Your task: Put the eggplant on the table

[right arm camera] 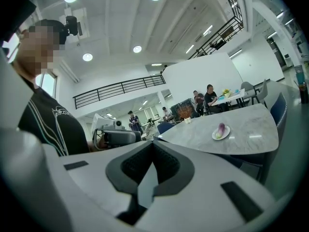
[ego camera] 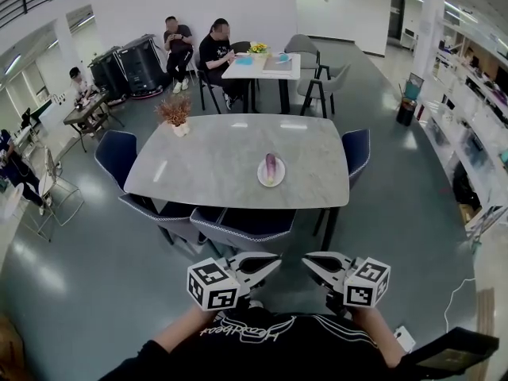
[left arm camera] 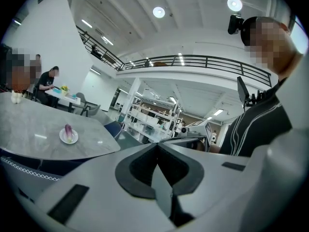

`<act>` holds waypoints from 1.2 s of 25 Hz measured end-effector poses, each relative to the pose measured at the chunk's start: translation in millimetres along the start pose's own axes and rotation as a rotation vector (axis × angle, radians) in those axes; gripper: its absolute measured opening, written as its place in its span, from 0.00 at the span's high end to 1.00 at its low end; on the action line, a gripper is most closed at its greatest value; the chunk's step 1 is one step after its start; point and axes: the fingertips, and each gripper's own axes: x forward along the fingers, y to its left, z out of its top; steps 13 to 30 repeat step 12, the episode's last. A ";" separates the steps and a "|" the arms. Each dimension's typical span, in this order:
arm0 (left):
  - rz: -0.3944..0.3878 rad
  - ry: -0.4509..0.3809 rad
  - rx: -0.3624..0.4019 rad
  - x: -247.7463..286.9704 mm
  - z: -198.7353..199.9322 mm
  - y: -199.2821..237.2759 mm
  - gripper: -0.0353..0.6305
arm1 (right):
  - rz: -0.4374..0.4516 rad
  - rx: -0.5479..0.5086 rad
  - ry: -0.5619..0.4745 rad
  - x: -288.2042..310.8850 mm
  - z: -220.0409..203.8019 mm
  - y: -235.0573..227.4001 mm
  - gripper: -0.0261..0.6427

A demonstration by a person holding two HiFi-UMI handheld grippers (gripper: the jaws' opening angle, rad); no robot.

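Eggplant (ego camera: 271,167): lies on a small white plate (ego camera: 260,175), right of the middle of the grey table (ego camera: 206,161), purple with a pale end, well apart from both grippers. Left gripper (ego camera: 275,261): hangs low before the person's chest, short of the table, jaws pressed together with nothing between them. Right gripper (ego camera: 305,259): hangs just beside it, tip facing the left one's, jaws likewise closed on nothing. Potted plant (ego camera: 175,113): stands at the table's far left corner. Dark blue chairs (ego camera: 242,224): tucked along the near side.
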 end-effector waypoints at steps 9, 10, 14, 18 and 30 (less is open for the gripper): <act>0.032 -0.006 0.002 -7.9 -5.8 -8.1 0.94 | 0.047 -0.020 0.012 4.4 -1.7 12.5 0.95; 0.034 -0.007 0.003 -8.9 -5.2 -8.6 0.94 | 0.048 -0.021 0.013 4.8 -1.0 13.7 0.95; 0.037 -0.010 0.006 -10.7 -3.8 -9.8 0.94 | 0.053 -0.022 0.015 5.2 0.1 15.9 0.95; 0.037 -0.010 0.006 -10.7 -3.8 -9.8 0.94 | 0.053 -0.022 0.015 5.2 0.1 15.9 0.95; 0.037 -0.010 0.006 -10.7 -3.8 -9.8 0.94 | 0.053 -0.022 0.015 5.2 0.1 15.9 0.95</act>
